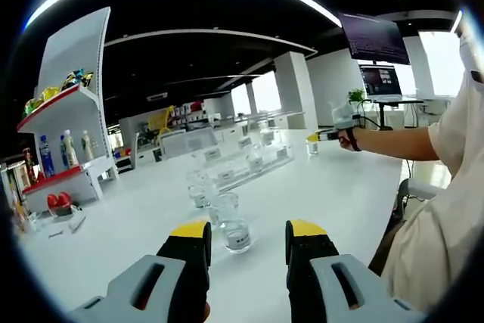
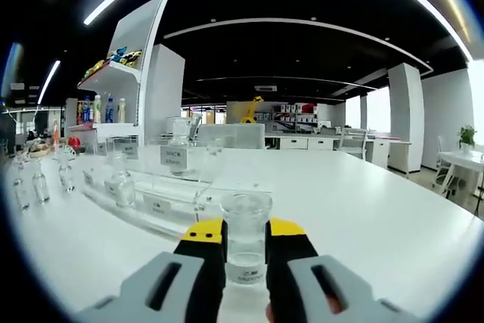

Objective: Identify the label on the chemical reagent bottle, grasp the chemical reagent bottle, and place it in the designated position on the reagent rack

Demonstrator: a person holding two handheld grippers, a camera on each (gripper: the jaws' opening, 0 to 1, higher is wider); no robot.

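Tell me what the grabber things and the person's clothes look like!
Each gripper, the left gripper and the right gripper, has two black jaws with yellow tips on grey bases with slots. The person wears a pale short sleeve and a dark wrist strap.

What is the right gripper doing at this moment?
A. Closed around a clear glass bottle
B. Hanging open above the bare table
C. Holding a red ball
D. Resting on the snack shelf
A: in the right gripper view the right gripper has its yellow-tipped jaws pressed against both sides of a clear glass bottle.
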